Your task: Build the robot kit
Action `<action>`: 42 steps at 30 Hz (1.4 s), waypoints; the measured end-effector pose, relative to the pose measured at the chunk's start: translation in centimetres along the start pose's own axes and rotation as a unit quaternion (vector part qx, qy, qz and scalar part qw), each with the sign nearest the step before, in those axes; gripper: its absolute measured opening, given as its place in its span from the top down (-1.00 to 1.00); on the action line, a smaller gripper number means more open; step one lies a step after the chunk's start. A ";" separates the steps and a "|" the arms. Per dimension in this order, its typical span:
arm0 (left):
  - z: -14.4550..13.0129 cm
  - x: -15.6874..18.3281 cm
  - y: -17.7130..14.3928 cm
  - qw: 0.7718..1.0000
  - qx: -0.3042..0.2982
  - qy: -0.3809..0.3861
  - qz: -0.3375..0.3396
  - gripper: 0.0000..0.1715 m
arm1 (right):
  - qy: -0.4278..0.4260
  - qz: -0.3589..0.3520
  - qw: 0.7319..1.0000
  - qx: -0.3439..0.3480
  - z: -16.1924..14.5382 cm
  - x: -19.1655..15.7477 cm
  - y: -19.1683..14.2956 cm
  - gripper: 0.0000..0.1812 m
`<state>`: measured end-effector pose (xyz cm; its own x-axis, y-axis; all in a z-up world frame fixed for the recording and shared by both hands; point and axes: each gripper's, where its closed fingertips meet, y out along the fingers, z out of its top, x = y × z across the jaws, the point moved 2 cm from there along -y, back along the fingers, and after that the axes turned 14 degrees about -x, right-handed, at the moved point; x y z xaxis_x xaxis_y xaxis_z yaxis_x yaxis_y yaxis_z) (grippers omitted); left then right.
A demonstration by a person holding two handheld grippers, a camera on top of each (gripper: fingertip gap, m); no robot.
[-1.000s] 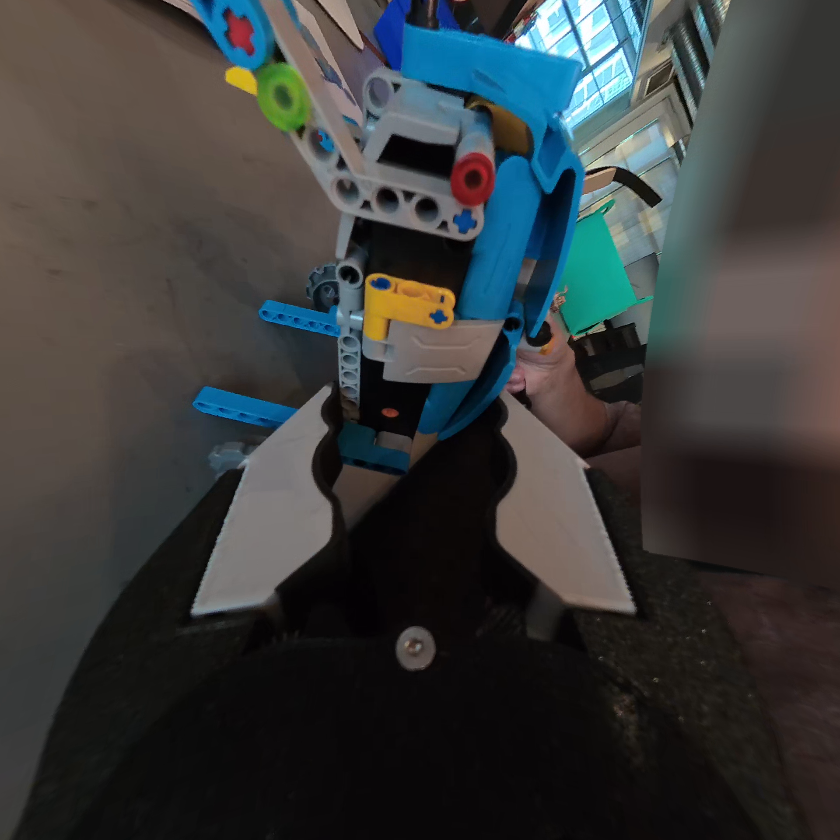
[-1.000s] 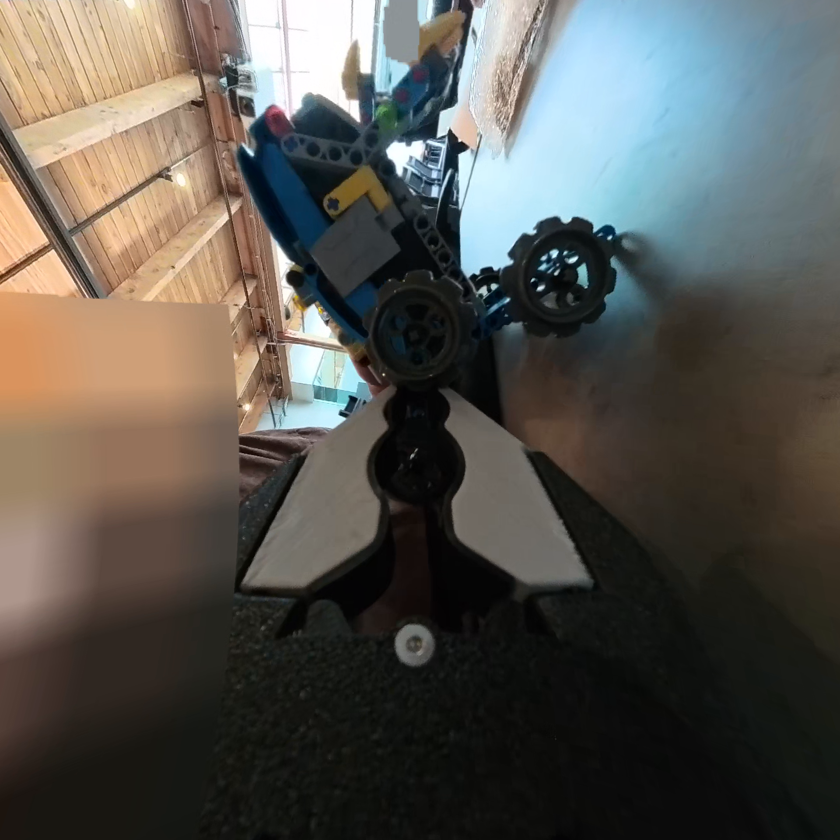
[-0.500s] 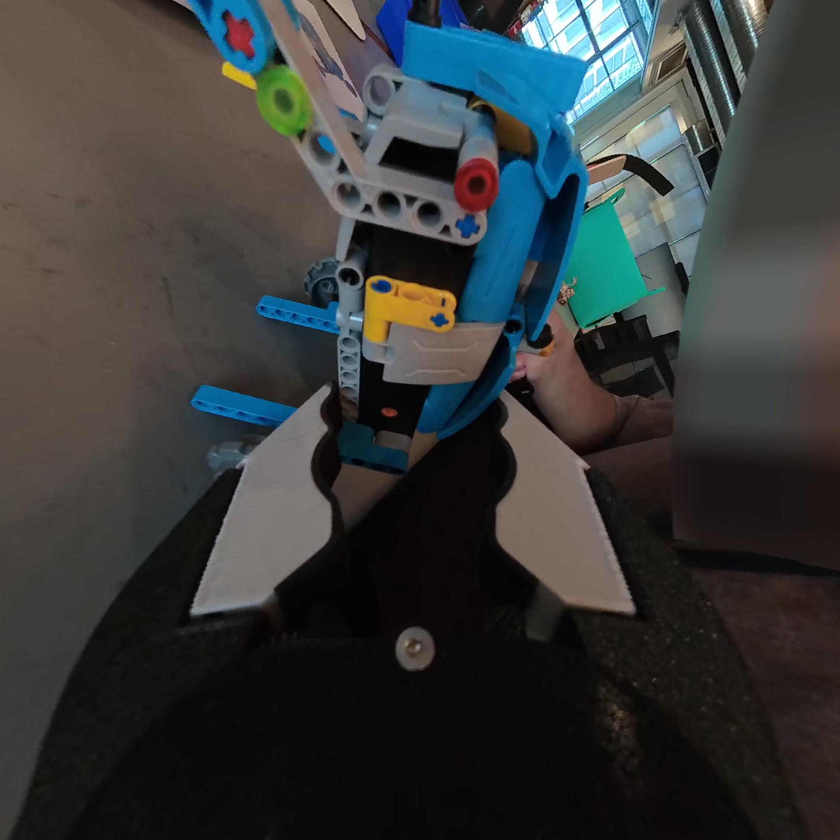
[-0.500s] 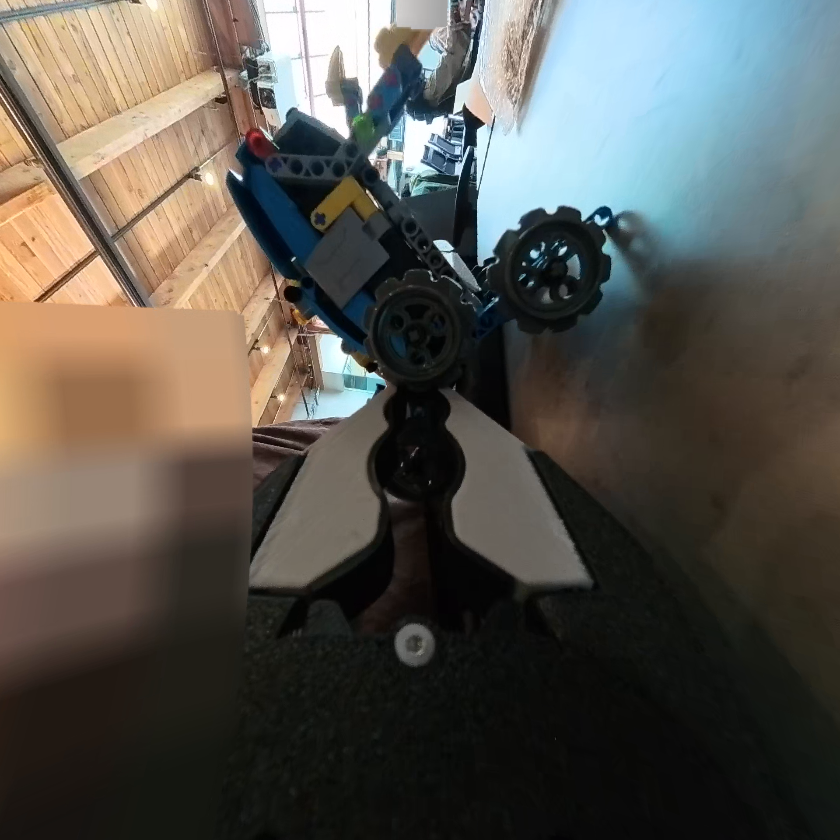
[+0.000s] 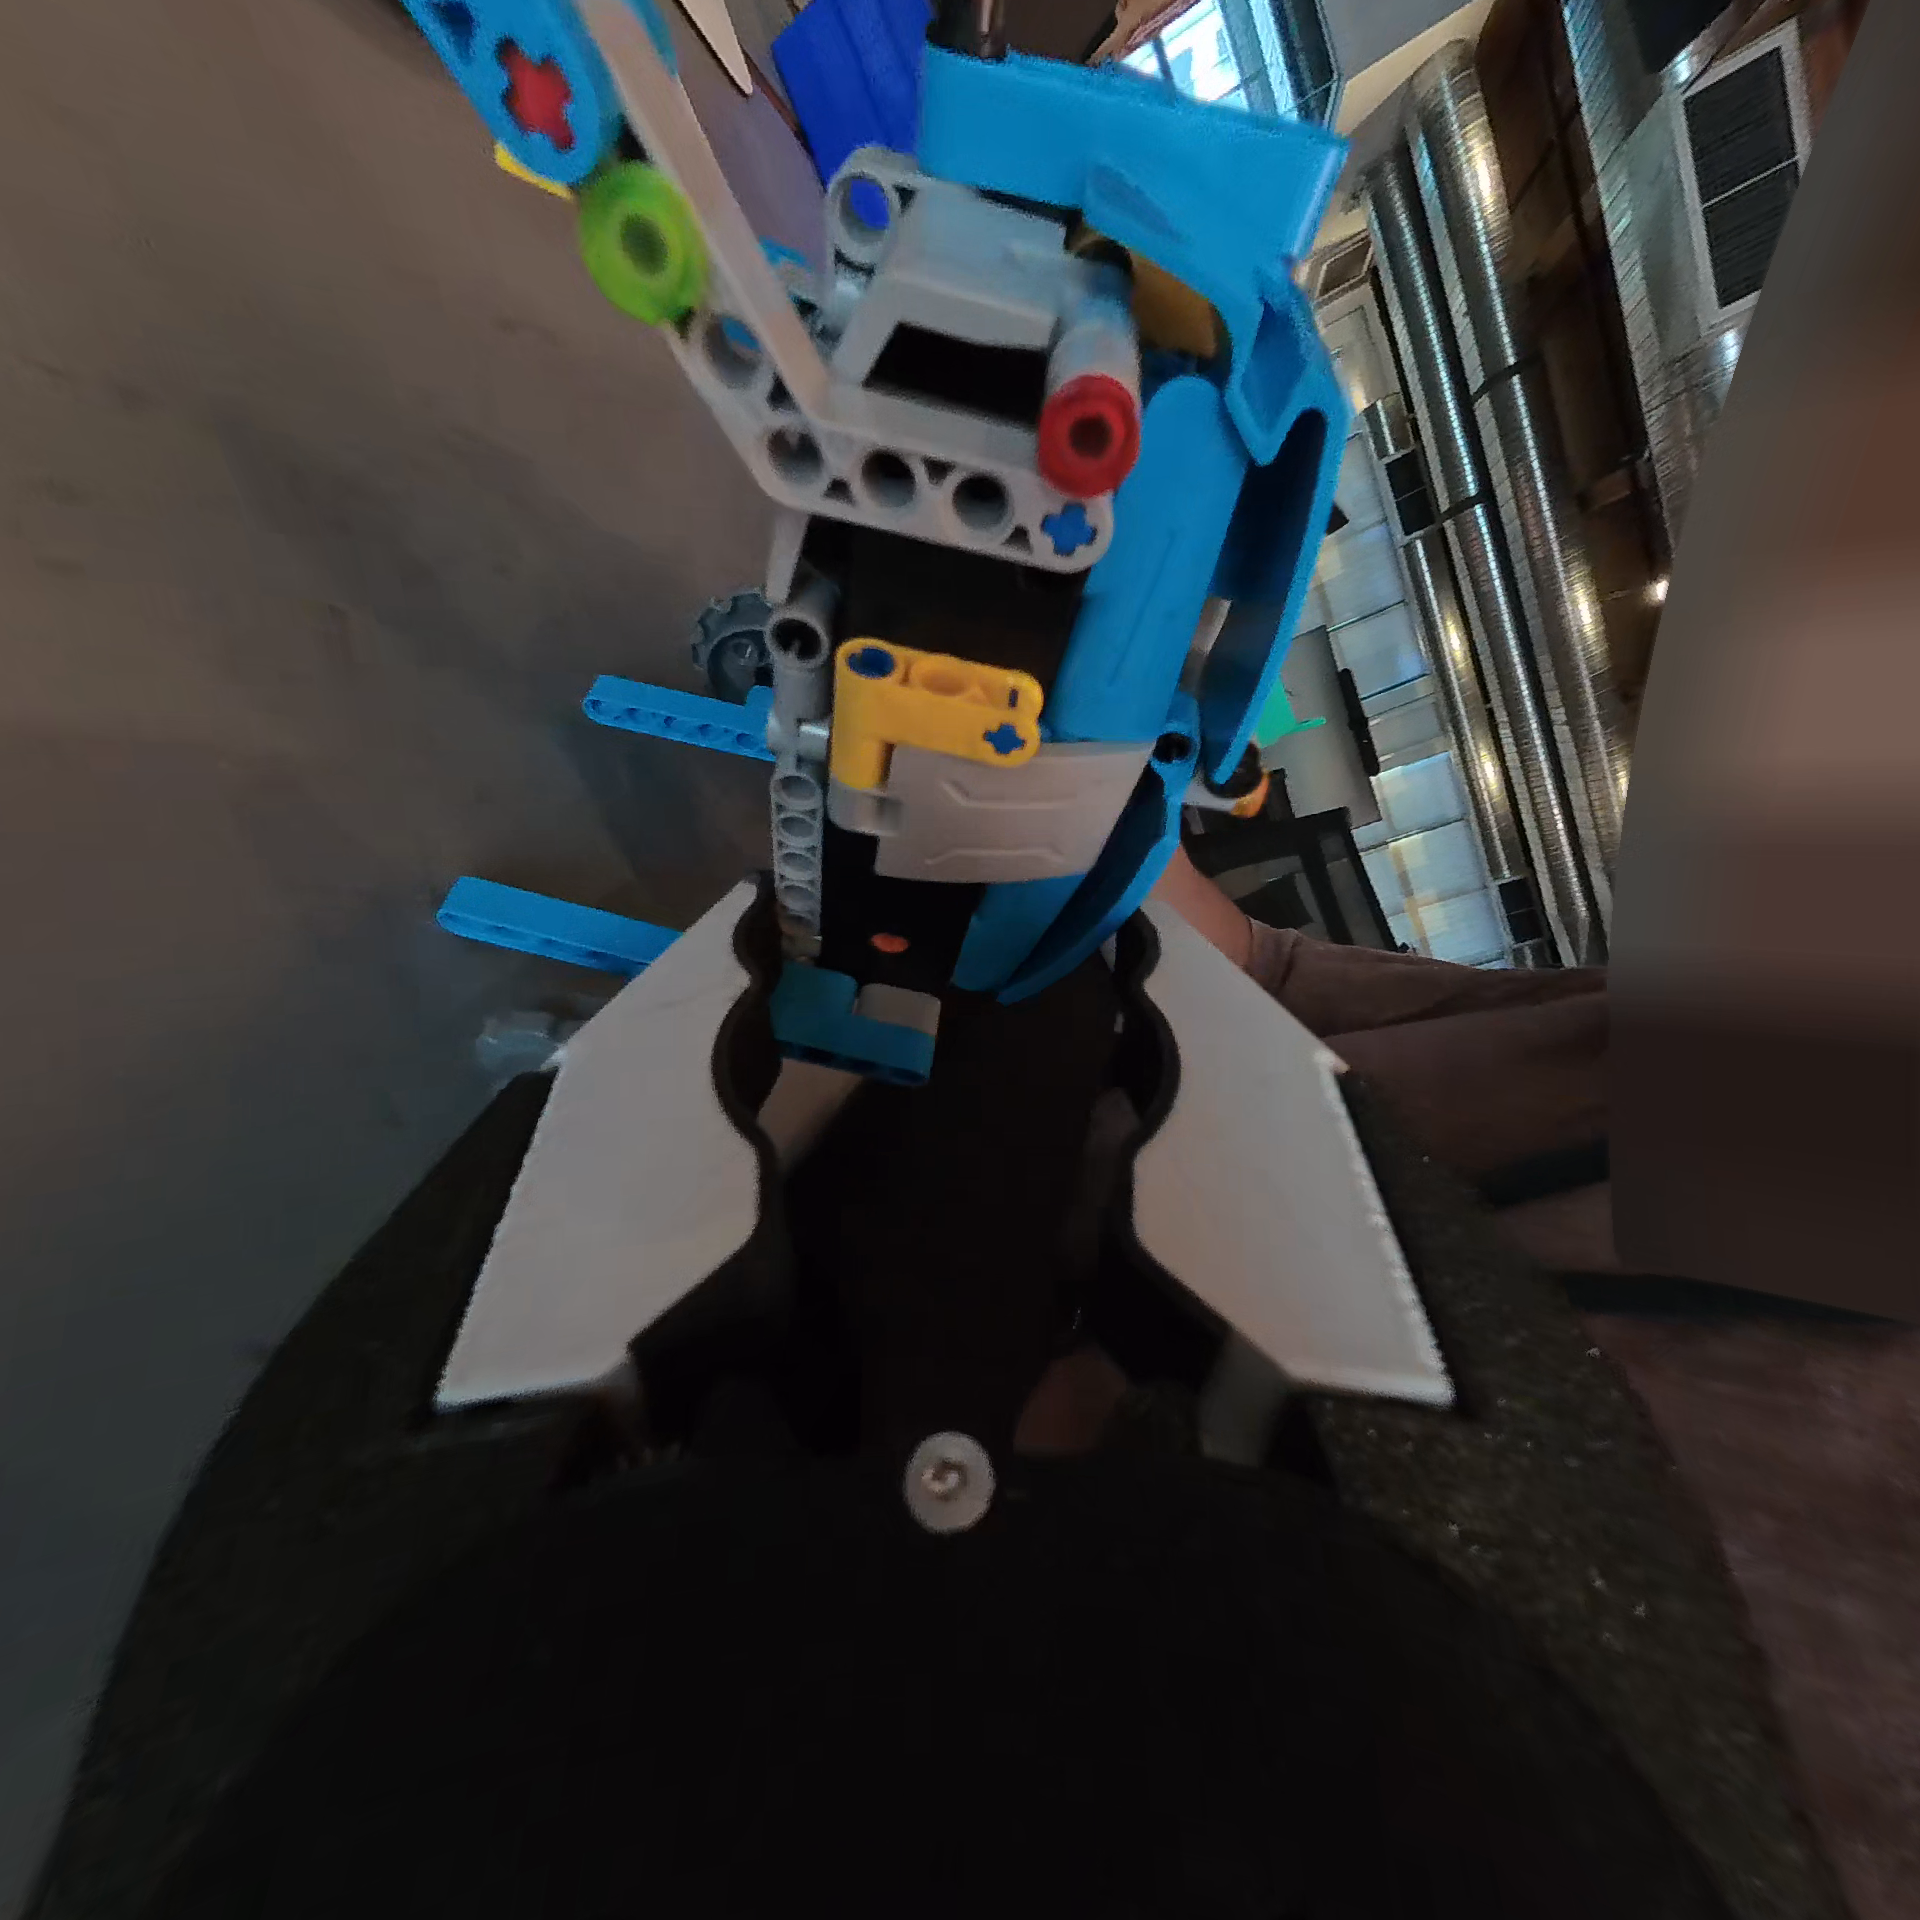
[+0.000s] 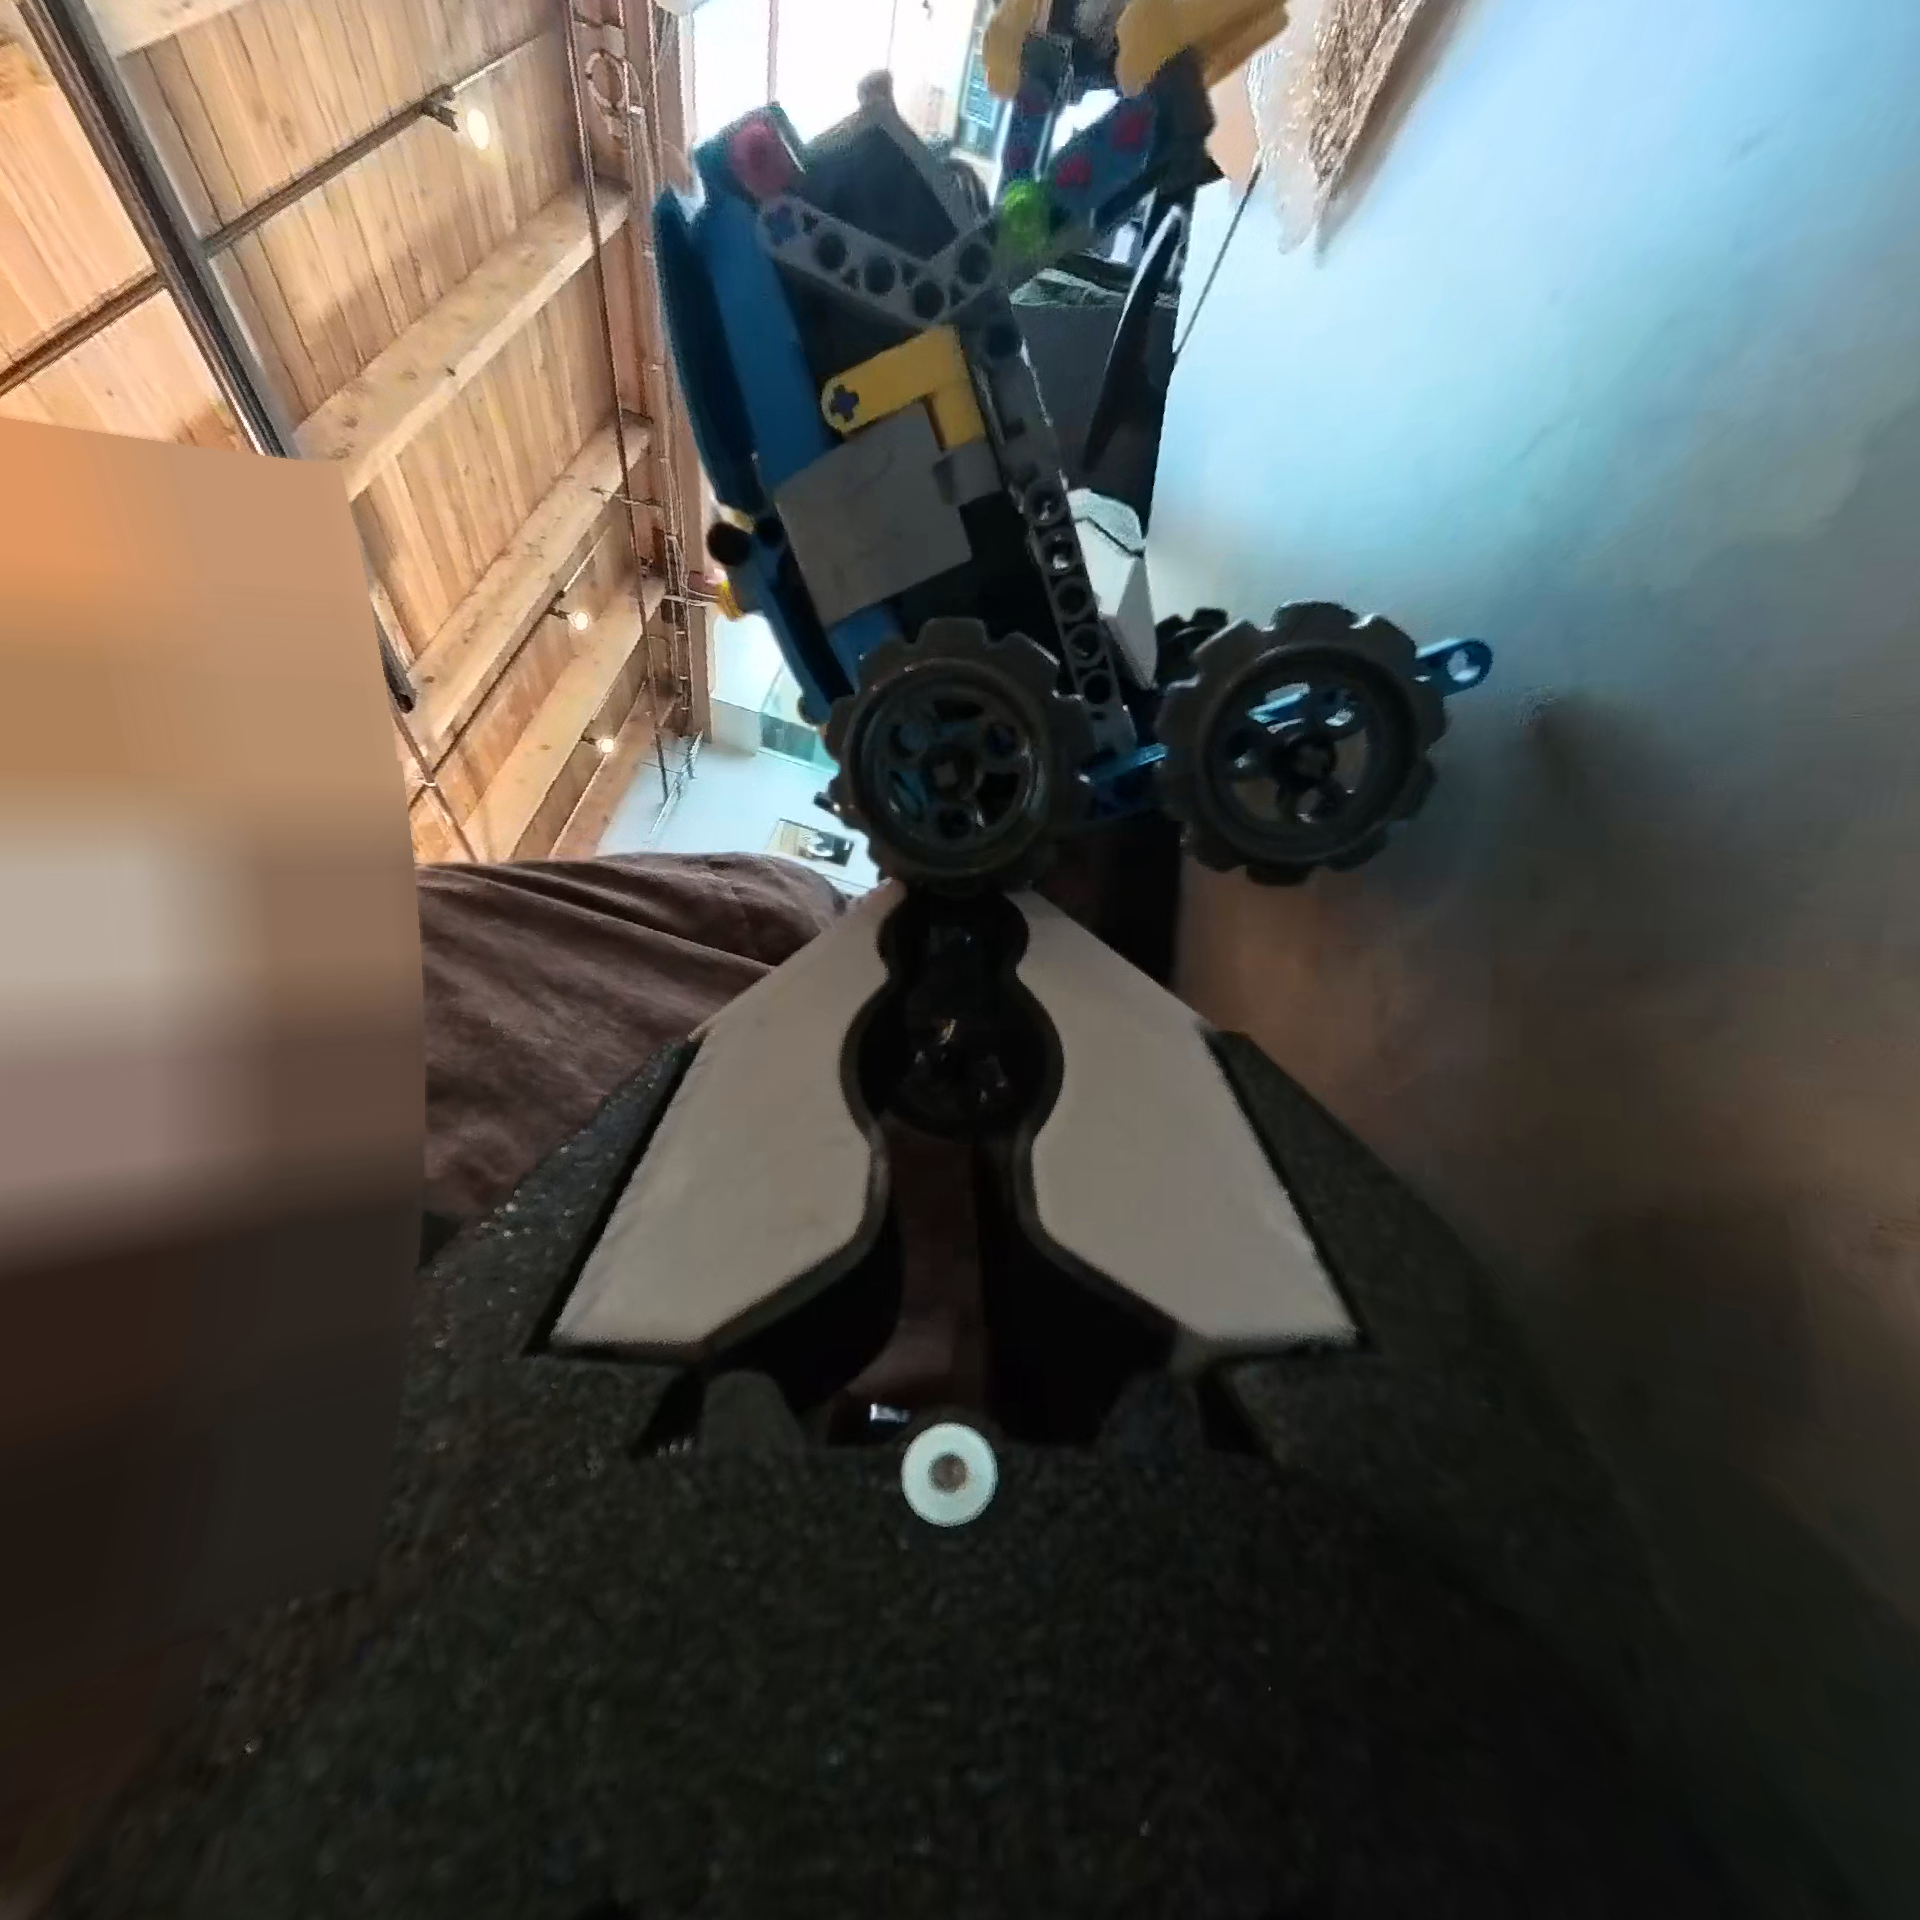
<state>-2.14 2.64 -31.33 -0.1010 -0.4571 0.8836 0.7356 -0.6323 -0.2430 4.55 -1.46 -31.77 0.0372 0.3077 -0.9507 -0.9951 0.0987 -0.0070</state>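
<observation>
My left gripper [image 5: 940, 961] grasps the toy vehicle [image 5: 997, 644] by its tail, long axis pointing away from me. My right gripper [image 6: 956, 914] is clenched on a black wheel [image 6: 956, 764]; a second wheel [image 6: 1304, 743] sits near the table [image 6: 1610, 416]

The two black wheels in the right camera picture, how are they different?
The near wheel sits right at the tips of the right gripper, whose fingers are closed on something dark below it; the far wheel hangs free, nearer the grey table. The near wheel covers part of the toy car's body; the far wheel sticks out sideways on a blue beam. Both are black, knobbly, the same shape.
</observation>
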 end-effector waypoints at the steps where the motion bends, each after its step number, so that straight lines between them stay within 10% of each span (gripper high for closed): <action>1: 0.0 0.0 -0.1 1.000 0.002 -0.002 -0.003 0.25 | 0.006 0.008 1.000 -0.002 0.1 0.0 0.0 0.89; 23: 3.2 -1.3 -1.2 0.964 -0.054 -0.245 -0.092 0.38 | -0.165 -0.028 0.985 0.049 -1.3 -5.4 -3.5 0.90; 42: 0.6 -1.0 -3.6 0.994 -0.024 -0.103 0.013 0.19 | -0.159 -0.045 0.984 0.065 -1.1 -4.7 -3.8 0.91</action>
<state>-4.24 5.74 -31.11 0.0618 -0.3392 0.9387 0.7026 -0.6532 -0.2823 8.04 -4.28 -27.59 0.1725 0.5708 -0.8027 -0.9669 0.2537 -0.0274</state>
